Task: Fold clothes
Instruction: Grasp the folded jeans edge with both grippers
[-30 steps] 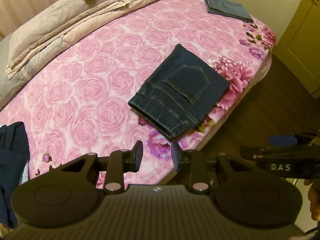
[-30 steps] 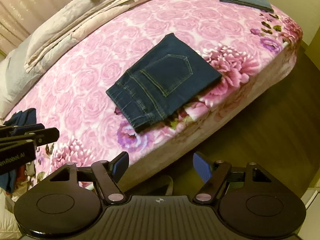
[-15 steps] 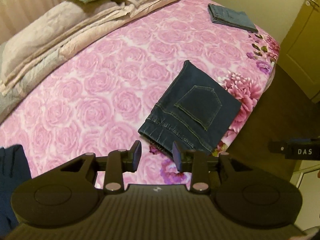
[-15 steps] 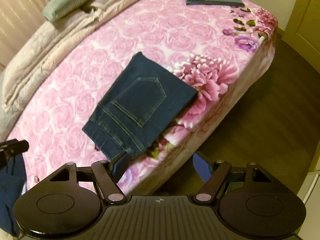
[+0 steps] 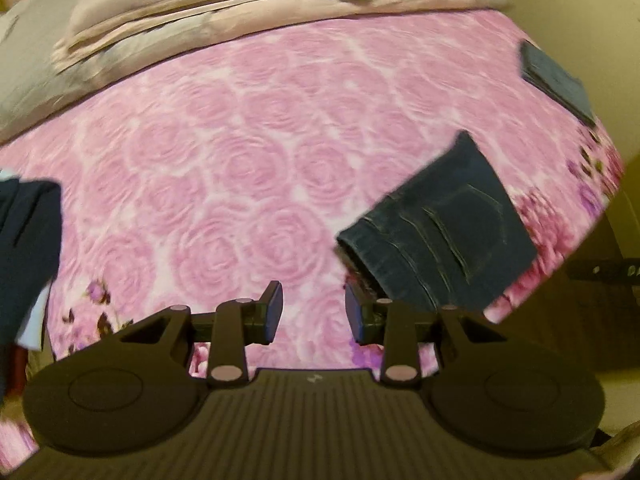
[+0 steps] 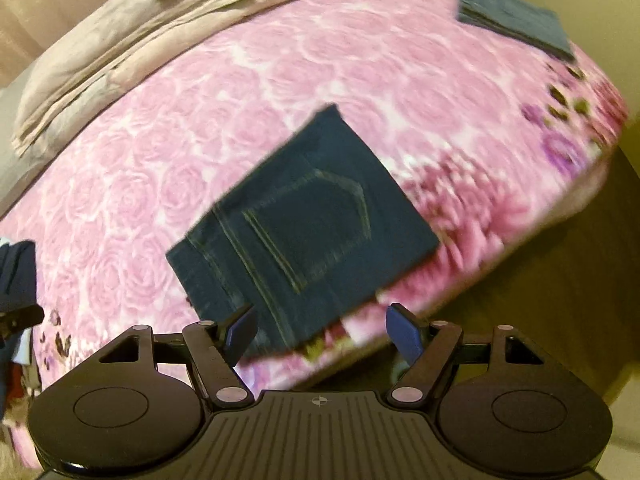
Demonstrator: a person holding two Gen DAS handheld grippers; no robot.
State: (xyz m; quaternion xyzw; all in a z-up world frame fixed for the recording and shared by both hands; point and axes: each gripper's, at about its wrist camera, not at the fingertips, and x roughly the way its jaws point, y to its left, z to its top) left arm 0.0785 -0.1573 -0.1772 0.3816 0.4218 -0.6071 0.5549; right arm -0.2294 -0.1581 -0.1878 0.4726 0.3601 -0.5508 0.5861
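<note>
though blurred, folded jeans (image 6: 304, 224) lie on pink bedspread (image 5: 224, 168).

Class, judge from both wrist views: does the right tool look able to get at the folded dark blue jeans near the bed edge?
Probably yes: the right tool hangs open just before the folded dark blue jeans, with nothing between them.

We record: folded jeans (image 6: 304, 232), dark matt denim with pale topstitching; bedspread (image 5: 240, 168), soft pink quilted cloth with rose print; bedding (image 5: 240, 4), beige, faintly sheeny fabric; gripper housing (image 6: 320, 432), black ribbed plastic; floor (image 6: 568, 300), smooth brown wood.
</note>
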